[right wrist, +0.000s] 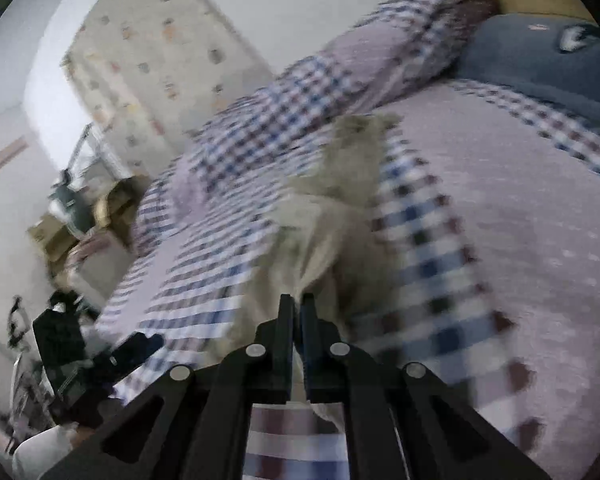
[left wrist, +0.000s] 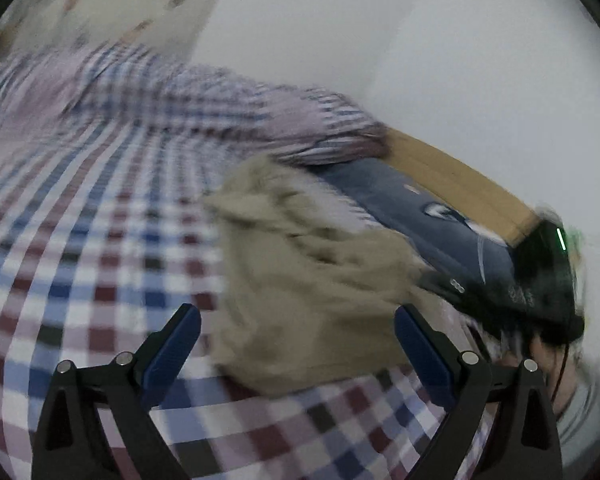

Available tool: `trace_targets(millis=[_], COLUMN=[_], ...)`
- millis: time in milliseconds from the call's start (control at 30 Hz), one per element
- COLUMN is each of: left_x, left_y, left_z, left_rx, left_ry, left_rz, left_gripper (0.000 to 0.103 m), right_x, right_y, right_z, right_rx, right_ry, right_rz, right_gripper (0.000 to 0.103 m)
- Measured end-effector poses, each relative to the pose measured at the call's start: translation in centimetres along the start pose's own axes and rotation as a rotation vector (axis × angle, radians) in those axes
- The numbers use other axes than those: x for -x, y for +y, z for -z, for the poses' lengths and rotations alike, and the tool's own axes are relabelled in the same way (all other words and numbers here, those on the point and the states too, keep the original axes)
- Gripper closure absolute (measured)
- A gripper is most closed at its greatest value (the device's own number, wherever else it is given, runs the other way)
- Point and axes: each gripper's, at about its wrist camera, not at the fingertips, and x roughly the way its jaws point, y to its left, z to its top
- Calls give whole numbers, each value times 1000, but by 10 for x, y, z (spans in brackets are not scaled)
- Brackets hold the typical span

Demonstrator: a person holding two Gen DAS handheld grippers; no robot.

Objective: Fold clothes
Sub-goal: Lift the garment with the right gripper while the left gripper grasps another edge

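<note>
The right gripper [right wrist: 296, 304] has its jaws pinched on an edge of the beige garment [right wrist: 332, 200], which trails away crumpled across the checked bed [right wrist: 520, 208]; the left gripper [left wrist: 296, 332] gapes wide and empty just before the garment, so a one-sided pull could bunch or slip the cloth, judging by the blur.

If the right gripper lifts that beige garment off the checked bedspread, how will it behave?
Probably floppy: the beige garment lies crumpled in soft folds. It would likely drape and trail from the right gripper, whose jaws pinch one edge. It seems light, hardly denting the checked bedspread.
</note>
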Motion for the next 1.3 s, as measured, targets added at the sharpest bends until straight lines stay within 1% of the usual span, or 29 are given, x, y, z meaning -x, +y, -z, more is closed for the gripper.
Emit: trace_targets(millis=[100, 167, 233, 367, 433, 500, 567, 600, 633, 667, 700, 733, 767, 800, 833, 900, 933, 967, 1000, 1033, 1100, 1167, 1200, 1233, 1300], left_x=[1, 2, 3, 2, 1, 1, -3, -7, -10, -12, -13, -13, -12, -10, -7, 1, 5, 9, 13, 17, 22, 26, 27, 27, 27], left_y=[-25, -42, -59, -61, -59, -54, -51, -49, -48, -47, -45, -43, -39, -35, -30, -16, -9, 1, 11, 20, 34, 44, 46, 46, 47], left_z=[5, 8, 12, 11, 8, 6, 5, 5, 5, 6, 5, 4, 3, 1, -2, -10, -14, -18, -23, -27, -32, -35, -36, -37, -38], left_rx=[-98, -164, -229, -228, -205, -175, -159, -156, -154, -149, -139, -128, -113, -95, -75, -30, -7, 25, 62, 94, 150, 188, 190, 189, 187], left_ry=[-12, -20, -28, -25, -29, -28, -7, 7, 19, 26, 29, 32, 33, 29, 23, 7, -2, -14, -29, -40, -60, -75, -76, -77, -79], left_rz=[35, 58, 81, 68, 60, 60, 47, 38, 30, 27, 26, 25, 25, 20, 8, -13, -24, -31, -37, -38, -37, -38, -38, -39, -40], left_gripper=[4, 4, 4, 4, 4, 16, 47, 54, 65, 71, 81, 87, 90, 91, 91, 92, 92, 93, 93, 93, 93, 93, 93, 93, 93], right_x=[-13, -20, -24, -35, -40, -45, -51, -52, -53, -54, -56, -58, -60, -62, -63, -66, -66, -65, -62, -58, -50, -49, -48, -51, -62], right_y=[33, 56, 71, 85, 92, 99, 106, 107, 109, 111, 113, 115, 117, 118, 120, 121, 121, 119, 116, 110, 98, 80, 71, 61, 41], right_z=[-7, -11, -10, -5, -3, -1, 1, 2, 2, 3, 4, 4, 5, 6, 7, 9, 9, 8, 6, 3, -3, -9, -11, -13, -14], right_rx=[69, 117, 132, 151, 161, 171, 180, 184, 188, 192, 199, 206, 213, 221, 233, 259, 266, 267, 263, 252, 232, 218, 210, 191, 141], right_ry=[27, 40, 46, 73, 86, 100, 113, 118, 123, 128, 132, 135, 139, 143, 148, 157, 156, 152, 134, 107, 53, 1, -22, -23, -5], right_rz=[-95, -146, -183, -218, -235, -253, -270, -276, -282, -287, -286, -285, -284, -282, -275, -252, -239, -232, -226, -207, -165, -27, 42, 109, 182], right_gripper=[101, 101, 100, 100, 100, 100, 100, 100, 99, 98, 98, 98, 98, 97, 97, 91, 77, 55, 48, 46, 45, 40, 40, 39, 39])
